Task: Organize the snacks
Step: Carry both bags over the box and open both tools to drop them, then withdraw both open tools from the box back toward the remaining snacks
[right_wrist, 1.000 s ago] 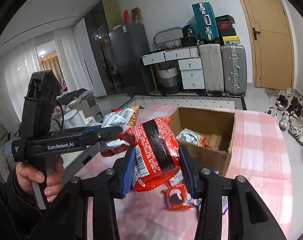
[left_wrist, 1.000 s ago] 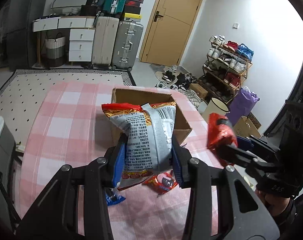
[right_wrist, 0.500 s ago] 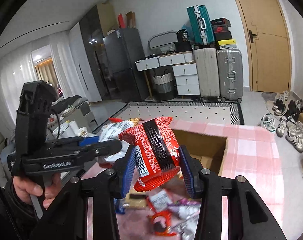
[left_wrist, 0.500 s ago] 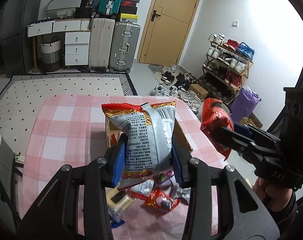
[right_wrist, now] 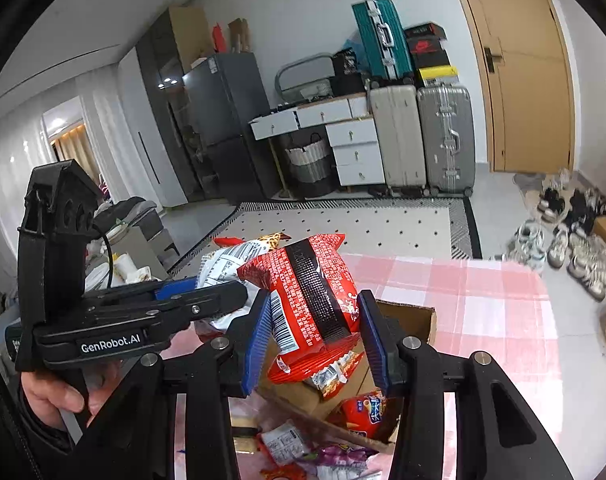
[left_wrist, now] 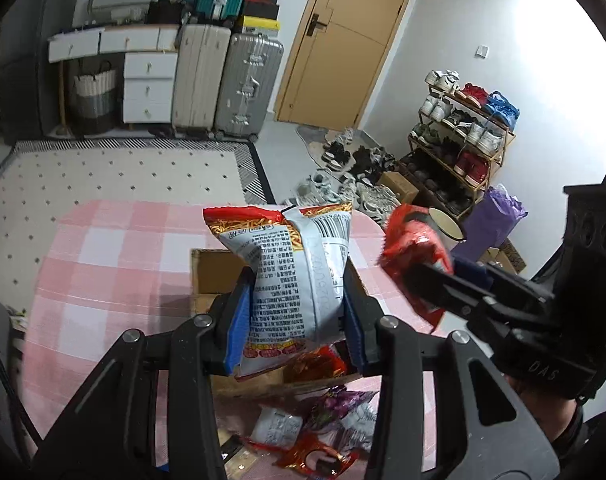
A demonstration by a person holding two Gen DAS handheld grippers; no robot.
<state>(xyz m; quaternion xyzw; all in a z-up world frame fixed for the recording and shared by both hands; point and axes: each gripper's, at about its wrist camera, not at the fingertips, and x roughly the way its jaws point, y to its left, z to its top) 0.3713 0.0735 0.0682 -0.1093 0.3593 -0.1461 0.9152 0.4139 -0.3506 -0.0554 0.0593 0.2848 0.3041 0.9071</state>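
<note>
My left gripper (left_wrist: pixel 295 312) is shut on a white and red noodle-snack bag (left_wrist: pixel 291 272) and holds it upright above the open cardboard box (left_wrist: pixel 211 272). My right gripper (right_wrist: pixel 315 336) is shut on a red and black snack bag (right_wrist: pixel 307 288), also above the box (right_wrist: pixel 415 320). The right gripper and its red bag (left_wrist: pixel 415 248) show at the right of the left wrist view. The left gripper (right_wrist: pixel 223 300) and its white bag (right_wrist: pixel 227 260) show at the left of the right wrist view. Some packets lie inside the box (right_wrist: pixel 363 408).
Several loose snack packets (left_wrist: pixel 315 432) lie on the pink checked tablecloth (left_wrist: pixel 103 264) in front of the box. Beyond the table are a patterned rug (left_wrist: pixel 123 168), suitcases (left_wrist: pixel 247 84), white drawers, a door and a shoe rack (left_wrist: pixel 463 136).
Both grippers have risen and come over the box with their bags still held. The box now sits lower and closer in both views, and more loose packets show in front of it.
</note>
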